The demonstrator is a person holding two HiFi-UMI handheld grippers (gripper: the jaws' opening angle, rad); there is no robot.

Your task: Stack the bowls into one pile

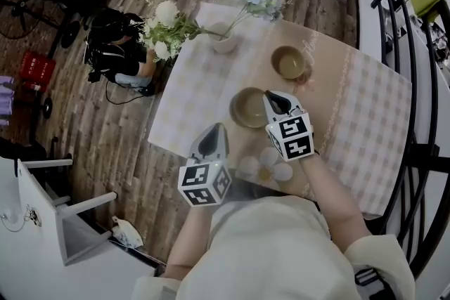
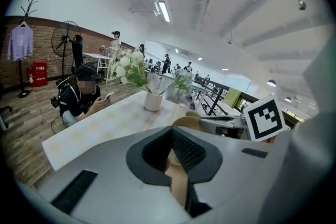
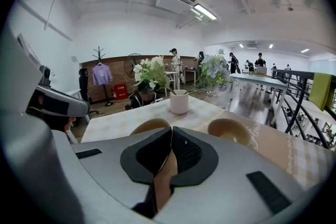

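Grey plastic with dark ribbed pads, the right claw [image 3: 171,132] is fully closed: its pads meet at the tips and grip nothing. From the head view it hangs over the right rim of the nearer bowl [image 1: 247,107]; whether it touches that rim cannot be told. Its marker cube [image 1: 292,135] sits just behind the tips, toward the person.

The left claw [image 2: 171,129] is closed in the same way, pad against pad, with nothing between. It is held above the near edge of the tabletop [image 1: 365,130], to the left of the nearer bowl and apart from it.

Both bowls are tan, stand upright and stand singly, not stacked. The nearer bowl rests around the middle of the tabletop. The farther bowl [image 1: 288,62] stands beyond it and to the right, close by but with a gap between the two.

A pale checked cloth [image 1: 190,95] covers the tabletop. At the far side stands a white vase [image 1: 223,40] of white and pale blue flowers that lean out to both sides. A few pale round things [image 1: 267,161] lie by the near edge, too blurred to name.

Beyond the tabletop, on the wooden floor [image 1: 105,123], a person in dark clothes [image 1: 116,46] sits low. A black railing [image 1: 404,31] runs along the right side.
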